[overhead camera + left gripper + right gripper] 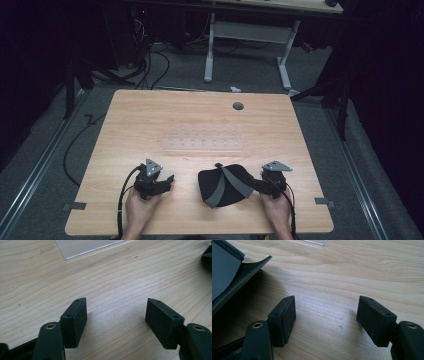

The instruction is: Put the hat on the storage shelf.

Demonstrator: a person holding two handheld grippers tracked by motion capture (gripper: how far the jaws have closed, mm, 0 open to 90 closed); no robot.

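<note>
Black cap (pixel 225 186) with grey strap lying on near half of table (pixel 150 120), between 2 grippers. Left gripper (pixel 167 181) resting near front edge, jaws spread wide over bare wood, gripping nothing. Right gripper (pixel 255 185) just beside cap, possibly touching brim; jaws gaping, empty. Clear sheet (pixel 204 142) lying mid-table.

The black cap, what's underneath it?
The black cap sits on the wooden table, grey straps across its top. Whatever might lie beneath it is covered, so that cannot be told.
</note>
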